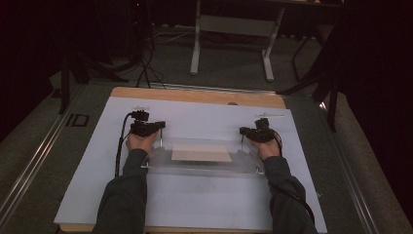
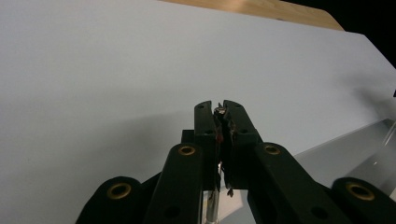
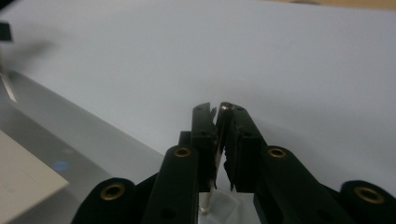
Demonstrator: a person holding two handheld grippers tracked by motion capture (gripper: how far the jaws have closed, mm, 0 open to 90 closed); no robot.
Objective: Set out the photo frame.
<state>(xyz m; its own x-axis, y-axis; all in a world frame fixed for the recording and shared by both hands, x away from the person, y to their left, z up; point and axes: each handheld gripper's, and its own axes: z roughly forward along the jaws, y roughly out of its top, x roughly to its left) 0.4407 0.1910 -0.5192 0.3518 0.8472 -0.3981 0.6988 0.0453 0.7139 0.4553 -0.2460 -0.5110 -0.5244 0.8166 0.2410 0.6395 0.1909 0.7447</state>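
Forearms in dark sleeves come in from the near edge of the table, each hand holding a gripper over a white sheet (image 1: 195,202) that covers most of the wooden tabletop (image 1: 195,94). At the person's left, the left gripper (image 1: 158,127) has its jaws clenched on a thin metal pin (image 2: 219,111), the tip showing between the black pads and the shaft running down toward a corner of a clear acrylic plate (image 1: 204,165). At the person's right, the right gripper (image 1: 242,131) is likewise clamped on a second upright metal pin (image 3: 223,108), whose lower end meets a clear part at the bottom edge of the right gripper view. That transparent plate lies flat on the white sheet between the two hands, near the middle of the table, with a cream rectangular card (image 1: 201,152) on it; whether the card sits on top or beneath the plate I cannot tell. Both pins are mostly hidden inside the jaws, and their bases are cut off or blurred. Beyond the table, a pale desk frame (image 1: 233,27) stands in the dim room.
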